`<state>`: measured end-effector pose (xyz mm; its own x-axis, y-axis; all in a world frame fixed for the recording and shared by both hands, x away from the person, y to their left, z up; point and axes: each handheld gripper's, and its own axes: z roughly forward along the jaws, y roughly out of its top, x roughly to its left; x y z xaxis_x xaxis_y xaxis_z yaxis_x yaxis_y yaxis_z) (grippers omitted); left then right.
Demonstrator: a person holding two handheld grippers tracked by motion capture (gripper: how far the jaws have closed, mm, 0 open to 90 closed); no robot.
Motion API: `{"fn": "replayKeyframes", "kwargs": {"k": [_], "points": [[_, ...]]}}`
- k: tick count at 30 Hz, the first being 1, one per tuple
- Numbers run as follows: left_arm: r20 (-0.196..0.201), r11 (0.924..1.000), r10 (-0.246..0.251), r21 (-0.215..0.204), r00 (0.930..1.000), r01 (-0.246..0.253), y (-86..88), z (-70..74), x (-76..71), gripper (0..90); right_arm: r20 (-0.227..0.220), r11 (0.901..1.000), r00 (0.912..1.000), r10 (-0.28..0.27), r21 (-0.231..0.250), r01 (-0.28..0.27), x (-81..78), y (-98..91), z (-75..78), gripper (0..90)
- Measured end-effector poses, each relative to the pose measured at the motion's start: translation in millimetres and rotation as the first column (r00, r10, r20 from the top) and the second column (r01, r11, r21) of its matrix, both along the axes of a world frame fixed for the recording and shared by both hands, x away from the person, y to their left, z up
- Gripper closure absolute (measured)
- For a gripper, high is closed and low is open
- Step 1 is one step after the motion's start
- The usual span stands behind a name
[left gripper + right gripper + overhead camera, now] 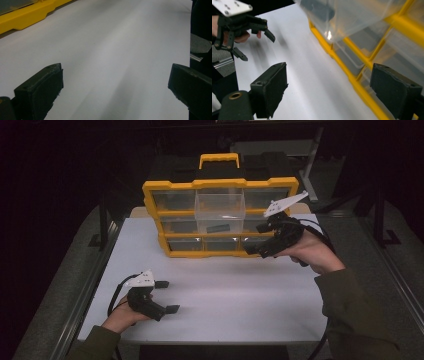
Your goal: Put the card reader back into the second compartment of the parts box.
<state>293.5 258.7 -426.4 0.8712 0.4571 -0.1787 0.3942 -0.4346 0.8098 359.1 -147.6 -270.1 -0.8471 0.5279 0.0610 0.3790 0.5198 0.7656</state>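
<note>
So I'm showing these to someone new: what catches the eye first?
The yellow organizer case standing upright at the far side of the white table, one clear bin pulled partway out of its middle column. Next, the right hand-held gripper, jaws open, beside the case's lower right.

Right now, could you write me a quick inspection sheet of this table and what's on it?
Surface: white table, bare in front.
Job's things: yellow organizer standing upright; one clear bin pulled partway out.
Clutter: nothing seen.
Grippers: left hand-held gripper open, low over the table; right hand-held gripper open by the organizer's lower right, nothing between its jaws.
Cables: black cable trailing from the left one.
Surroundings: dark; metal frames beyond.
</note>
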Motion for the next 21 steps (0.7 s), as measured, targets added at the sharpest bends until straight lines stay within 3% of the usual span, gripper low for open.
{"fn": "replayKeyframes", "kwargs": {"k": [10, 21], "points": [[0.003, 1.0, -0.002, 0.0, 1.0, 0.002, 0.1, 0.2, -0.5, 0.0, -0.02, 0.9999, 0.9998, -0.005, 0.011, 0.005, -11.9, 5.4, -46.9, 8.2], [0.003, 1.0, -0.002, -0.001, 1.0, 0.002, 0.7, 0.3, -0.6, 0.0, -0.039, 0.9982, 0.998, -0.049, 0.031, 0.051, -22.7, 3.5, -92.7, 0.0]]}}
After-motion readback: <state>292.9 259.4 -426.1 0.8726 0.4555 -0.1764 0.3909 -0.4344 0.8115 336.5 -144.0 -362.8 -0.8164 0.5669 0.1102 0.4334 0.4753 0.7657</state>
